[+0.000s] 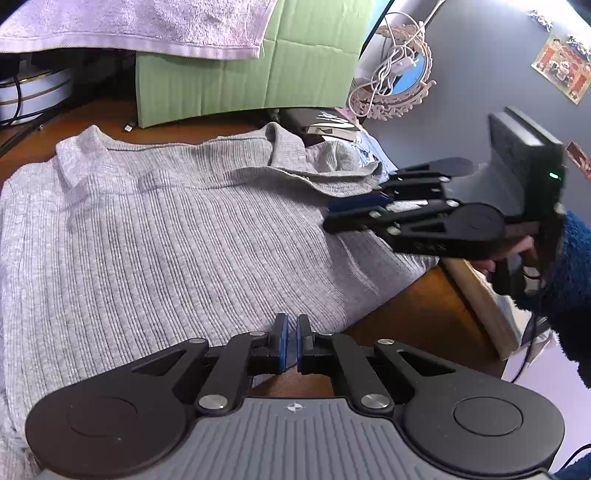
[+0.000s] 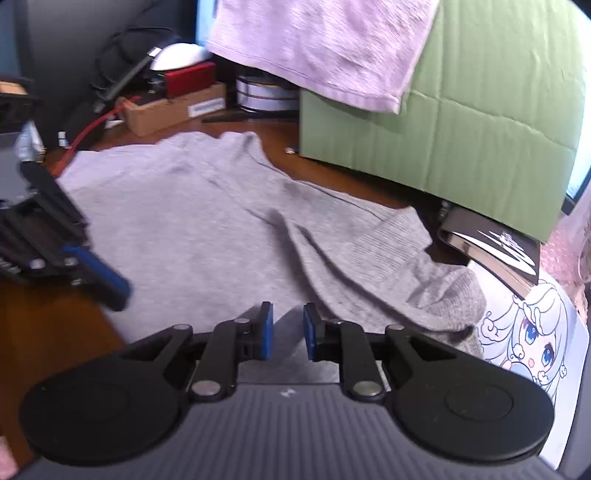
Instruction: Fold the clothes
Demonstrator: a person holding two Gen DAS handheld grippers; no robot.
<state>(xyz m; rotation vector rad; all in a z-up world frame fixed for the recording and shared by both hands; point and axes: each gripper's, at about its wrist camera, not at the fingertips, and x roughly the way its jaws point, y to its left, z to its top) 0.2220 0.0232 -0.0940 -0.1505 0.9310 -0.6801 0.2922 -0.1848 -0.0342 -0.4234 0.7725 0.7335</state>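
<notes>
Garment: a grey ribbed sweater (image 1: 166, 229) lies spread flat on a brown wooden desk (image 1: 424, 314), covering most of it.
Direction: in the left wrist view the ribs run from the near hem up toward the collar (image 1: 284, 147) at the far edge, so the long axis points away from the camera; one sleeve (image 2: 388, 266) trails off to the right, bunched.
Left gripper (image 1: 292, 345): sits at the sweater's near hem, blue pads nearly together with only a thin gap; whether fabric is pinched cannot be told.
Right gripper (image 2: 288, 332): hovers over the sweater's right side, jaws narrowly apart, holding nothing.
Surroundings: a green cardboard box (image 1: 251, 74) stands just behind the collar, a lilac towel (image 1: 147, 26) draped over it; a black book (image 2: 491, 251) lies beside the sleeve.
Only in right view: an anime-character print (image 2: 535, 332) touching the sleeve end, and a small cardboard box (image 2: 173, 107) amid cables.
Only in left view: an ornate mirror (image 1: 402, 74) hung with white cable.
</notes>
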